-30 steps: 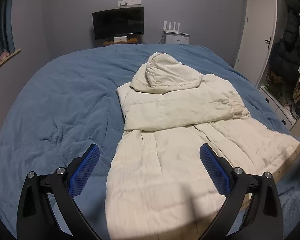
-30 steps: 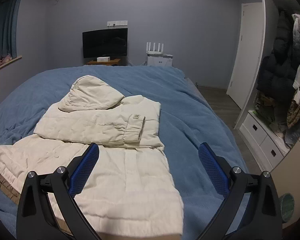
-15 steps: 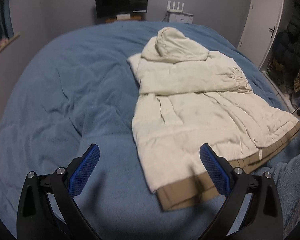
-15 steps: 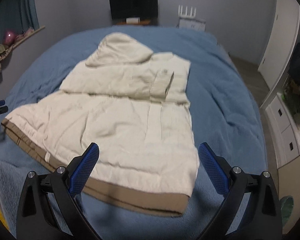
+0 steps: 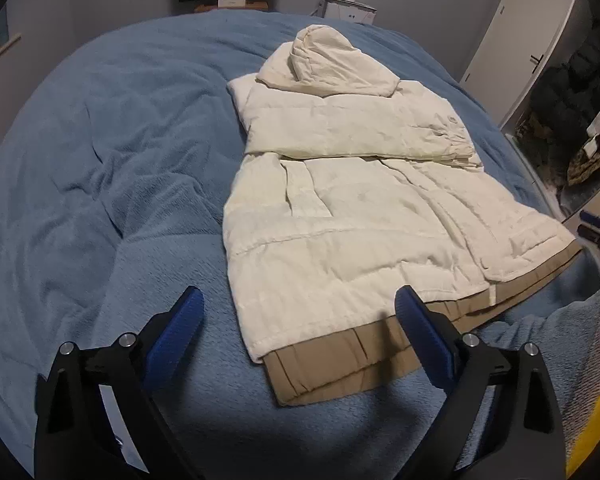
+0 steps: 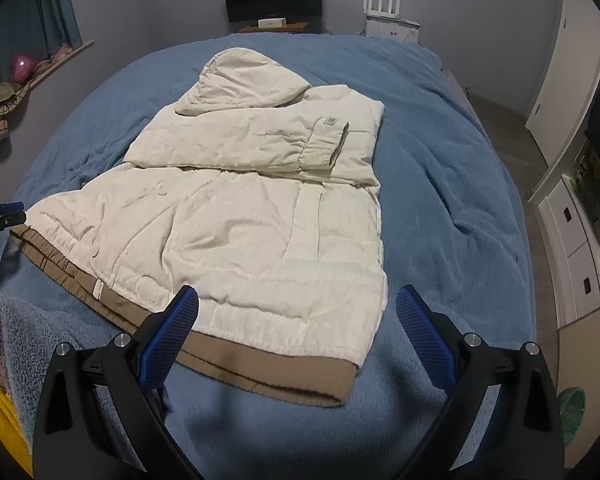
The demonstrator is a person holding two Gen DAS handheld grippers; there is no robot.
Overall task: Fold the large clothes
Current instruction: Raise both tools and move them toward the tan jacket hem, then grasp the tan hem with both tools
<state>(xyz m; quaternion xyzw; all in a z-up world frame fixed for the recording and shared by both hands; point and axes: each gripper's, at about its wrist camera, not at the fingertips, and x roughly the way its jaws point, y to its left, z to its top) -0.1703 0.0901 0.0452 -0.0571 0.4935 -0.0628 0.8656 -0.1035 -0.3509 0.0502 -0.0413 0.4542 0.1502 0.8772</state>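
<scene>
Now, cream hooded puffer coat (image 5: 348, 216) spread flat on the blue bed (image 5: 100, 152), sleeves folded across its chest, tan hem nearest, left gripper (image 5: 298, 312) and right gripper (image 6: 296, 312) hovering above the hem, jaws wide apart, holding nothing.

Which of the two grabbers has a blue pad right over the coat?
The right gripper: its left blue pad overlaps the cream coat. The left gripper straddles the hem corner, pads flanking it.
</scene>
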